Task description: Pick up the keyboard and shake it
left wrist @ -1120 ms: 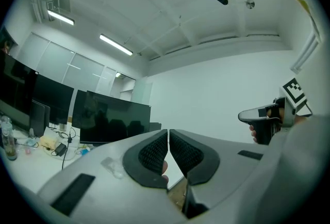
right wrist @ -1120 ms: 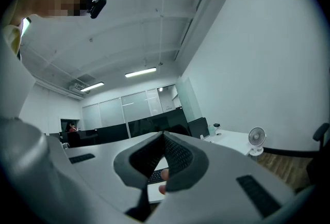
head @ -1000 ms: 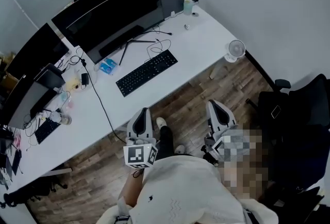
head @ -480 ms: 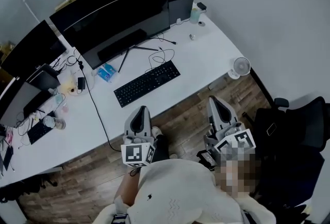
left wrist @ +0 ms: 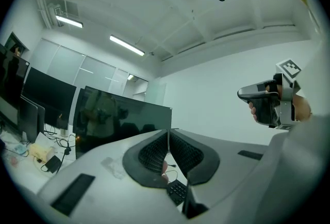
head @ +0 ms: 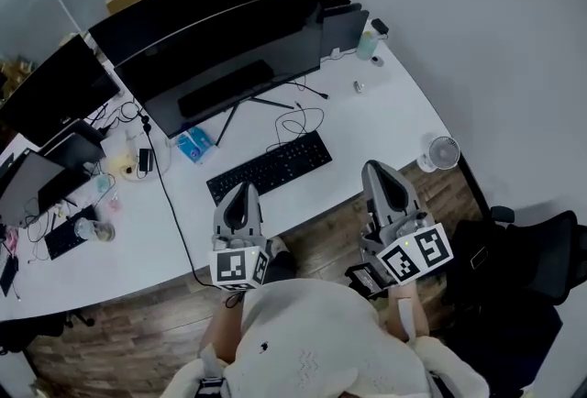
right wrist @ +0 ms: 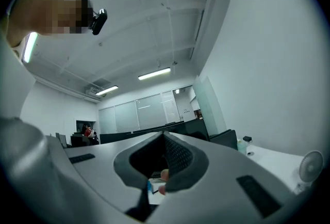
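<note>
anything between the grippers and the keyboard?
Nothing visible. The keyboard lies flat near the front edge of the desk. A looped cable and a blue pack sit behind it. The left gripper and right gripper are shut and empty on its near side.

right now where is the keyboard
In the head view the keyboard lies near the middle of the white desk, in front of the big monitor, with a blue packet just to its left.
</note>
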A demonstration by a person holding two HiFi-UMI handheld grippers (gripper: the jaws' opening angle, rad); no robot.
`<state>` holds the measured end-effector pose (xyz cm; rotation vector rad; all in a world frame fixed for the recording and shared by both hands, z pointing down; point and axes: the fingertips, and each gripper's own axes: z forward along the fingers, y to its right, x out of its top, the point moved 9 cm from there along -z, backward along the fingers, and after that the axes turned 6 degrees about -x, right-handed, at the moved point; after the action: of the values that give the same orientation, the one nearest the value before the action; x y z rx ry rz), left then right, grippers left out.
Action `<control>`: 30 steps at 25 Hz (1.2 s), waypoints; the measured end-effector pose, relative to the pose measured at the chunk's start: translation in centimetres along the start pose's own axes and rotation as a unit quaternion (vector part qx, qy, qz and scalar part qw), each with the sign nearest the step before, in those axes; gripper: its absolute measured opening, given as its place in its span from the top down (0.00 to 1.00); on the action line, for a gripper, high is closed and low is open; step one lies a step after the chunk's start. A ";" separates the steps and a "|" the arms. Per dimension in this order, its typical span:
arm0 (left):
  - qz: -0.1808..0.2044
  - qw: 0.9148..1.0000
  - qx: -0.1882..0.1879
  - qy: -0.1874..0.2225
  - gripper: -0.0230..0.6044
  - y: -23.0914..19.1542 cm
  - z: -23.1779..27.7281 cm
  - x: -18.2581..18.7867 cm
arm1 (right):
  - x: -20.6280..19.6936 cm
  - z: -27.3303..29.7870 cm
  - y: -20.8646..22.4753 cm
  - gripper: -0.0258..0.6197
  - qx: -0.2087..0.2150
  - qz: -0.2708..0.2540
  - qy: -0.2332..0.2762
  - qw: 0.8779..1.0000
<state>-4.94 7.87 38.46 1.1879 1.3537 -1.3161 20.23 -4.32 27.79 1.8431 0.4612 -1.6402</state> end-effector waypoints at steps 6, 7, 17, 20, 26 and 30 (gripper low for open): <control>-0.002 1.000 0.017 -0.003 0.93 -3.8 3.0 0.0 | -0.9 5.7 0.5 0.96 0.015 0.002 -0.019 1.000; -0.002 1.000 0.019 -0.004 0.93 -4.3 3.4 -0.1 | -1.4 6.5 0.7 0.96 0.015 0.007 -0.026 1.000; -0.003 0.998 0.059 -0.022 0.93 -8.9 3.6 -0.9 | -4.3 12.5 0.5 0.96 0.029 0.011 -0.071 0.997; -0.003 0.996 0.079 -0.033 0.93 -9.9 2.9 -1.7 | -5.6 13.9 0.5 0.96 0.037 0.013 -0.091 0.995; -0.011 0.989 0.134 -0.058 0.93 -10.6 0.9 -3.8 | -8.1 15.6 1.1 0.96 0.064 0.015 -0.126 0.990; -0.024 0.982 0.171 -0.073 0.93 -10.6 -0.5 -5.2 | -9.6 16.5 2.1 0.96 0.076 -0.006 -0.151 0.986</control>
<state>-14.54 8.30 45.29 1.2611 1.0843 -1.6851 7.45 -15.24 37.00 1.6570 0.2211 -1.9696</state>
